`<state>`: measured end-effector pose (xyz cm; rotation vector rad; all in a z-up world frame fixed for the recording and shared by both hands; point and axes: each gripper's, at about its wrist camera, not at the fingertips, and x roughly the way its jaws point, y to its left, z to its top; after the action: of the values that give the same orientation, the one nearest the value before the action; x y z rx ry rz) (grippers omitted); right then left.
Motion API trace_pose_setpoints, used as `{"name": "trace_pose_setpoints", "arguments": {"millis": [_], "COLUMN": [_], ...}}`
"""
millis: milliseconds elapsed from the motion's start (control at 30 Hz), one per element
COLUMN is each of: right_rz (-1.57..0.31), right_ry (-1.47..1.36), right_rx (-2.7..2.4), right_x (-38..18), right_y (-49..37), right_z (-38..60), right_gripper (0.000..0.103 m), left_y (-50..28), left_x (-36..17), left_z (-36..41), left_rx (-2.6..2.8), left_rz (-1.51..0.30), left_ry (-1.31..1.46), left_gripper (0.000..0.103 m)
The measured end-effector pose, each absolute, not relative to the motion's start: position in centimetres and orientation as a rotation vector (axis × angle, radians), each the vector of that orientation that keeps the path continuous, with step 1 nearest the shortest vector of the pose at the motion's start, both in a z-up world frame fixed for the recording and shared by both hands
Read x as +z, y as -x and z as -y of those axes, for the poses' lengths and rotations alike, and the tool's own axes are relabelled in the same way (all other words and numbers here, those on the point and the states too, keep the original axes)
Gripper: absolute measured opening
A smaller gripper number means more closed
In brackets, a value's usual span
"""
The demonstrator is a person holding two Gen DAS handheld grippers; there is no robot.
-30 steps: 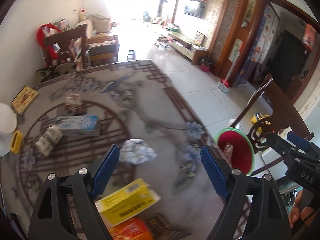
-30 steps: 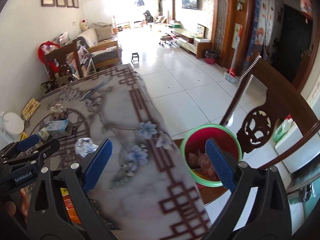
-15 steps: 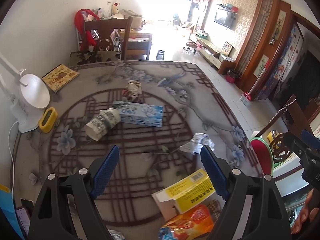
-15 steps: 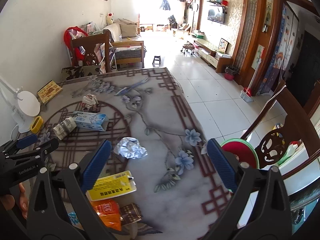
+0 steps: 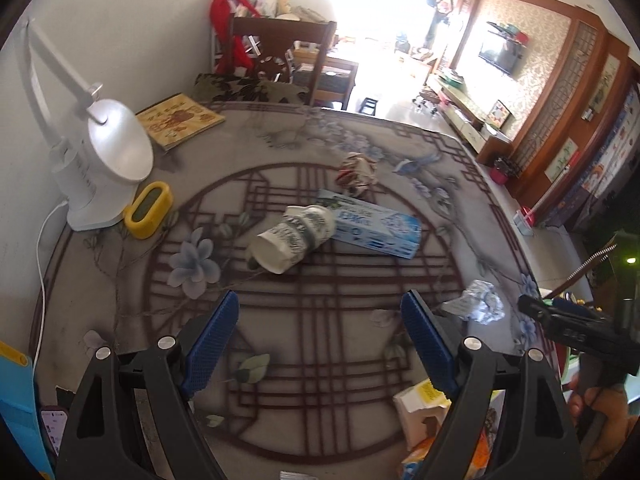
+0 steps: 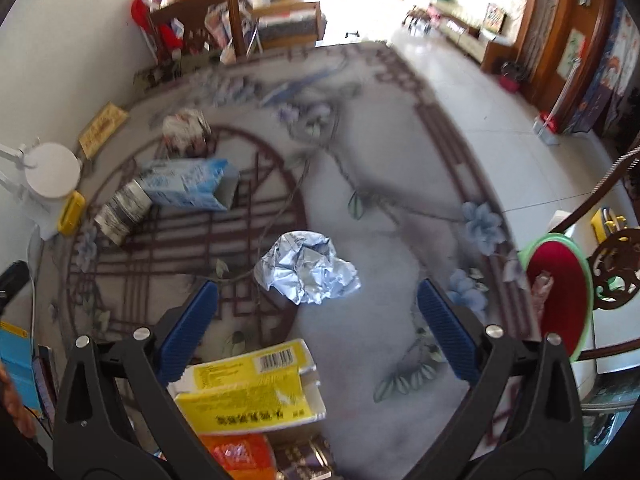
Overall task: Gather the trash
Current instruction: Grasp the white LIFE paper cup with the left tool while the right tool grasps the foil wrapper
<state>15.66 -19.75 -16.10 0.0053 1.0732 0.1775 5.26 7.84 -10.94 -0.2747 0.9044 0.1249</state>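
On the patterned table (image 5: 320, 360) I list, under my left gripper (image 5: 320, 336) and right gripper (image 6: 316, 320), both released and empty: crumpled foil (image 6: 308, 268) between the right fingers, paper cup (image 5: 292, 238), blue carton (image 5: 376, 226), yellow box (image 6: 248, 388), red bin (image 6: 560, 296) beyond the edge.

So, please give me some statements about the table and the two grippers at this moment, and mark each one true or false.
1. Both grippers are open with nothing between their pads. True: left gripper, right gripper.
2. The paper cup stands upright. False: it lies on its side against the blue carton.
3. The crumpled foil lies ahead of the right gripper. True.
4. The yellow box is in the red bin. False: it lies on the table.
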Motion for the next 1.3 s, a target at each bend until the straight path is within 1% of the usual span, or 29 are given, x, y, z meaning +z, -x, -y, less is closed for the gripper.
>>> {"name": "trace_pose_setpoints", "arguments": {"millis": [167,267,400,467,533,600,800,933,967,1000,1033,1100,1300], "right_rz": [-1.165,-1.224,-1.227,-1.235,-1.250,-1.261,-1.259,-1.263,-1.259,-1.254,-1.246,-1.234,-1.169], "right_ry": [0.094,0.114,0.074,0.045,0.006,-0.024,-0.060,-0.082,-0.085,-0.086,-0.087,-0.102,-0.136], "right_rx": [0.206,0.238,0.281,0.300,0.322,0.336,0.356,0.362,0.363,0.364,0.364,0.366,0.372], "right_x": [-20.8,-22.8,-22.7,-22.4,-22.1,-21.9,-20.9,-20.6,-20.3,-20.1,-19.8,-19.4,-17.1], "right_y": [-19.0,-19.8,-19.4,-19.0,-18.5,-18.1,-17.5,-17.5,-17.3,-17.2,-17.1,-16.9,-15.5], "right_z": [17.1,16.3,16.4,16.6,16.9,17.1,17.5,17.8,17.9,17.9,18.0,18.2,18.6], "right_gripper": [0.097,0.062,0.051,0.051,0.051,0.051,0.051,0.052,0.052,0.052,0.052,0.052,0.052], "left_y": [-6.9,-8.9,-12.2,-14.5,-16.1,-17.6,-20.2,-22.0,-22.0,-21.9,-21.8,-21.6,-18.2], "left_x": [-12.8,-14.1,-16.0,-17.9,-20.2,-22.1,-21.8,-23.5,-23.6,-23.5,-23.3,-22.8,-18.2], "left_z": [-9.7,-10.5,-10.8,-10.8,-11.1,-11.0,-9.4,-9.9,-9.9,-10.0,-10.1,-10.2,-9.7], "left_rx": [0.174,0.198,0.189,0.178,0.158,0.170,0.133,0.133,0.132,0.132,0.134,0.150,0.142], "left_rz": [-0.933,-0.951,-0.968,-1.000,-1.075,-1.131,-1.110,-1.205,-1.205,-1.197,-1.194,-1.189,-1.079], "left_ry": [0.274,0.255,0.202,0.185,0.230,0.214,0.080,0.096,0.099,0.102,0.103,0.108,0.174], "left_gripper": [0.080,0.080,0.080,0.080,0.080,0.078,0.079,0.075,0.075,0.072,0.065,0.062,0.061]}}
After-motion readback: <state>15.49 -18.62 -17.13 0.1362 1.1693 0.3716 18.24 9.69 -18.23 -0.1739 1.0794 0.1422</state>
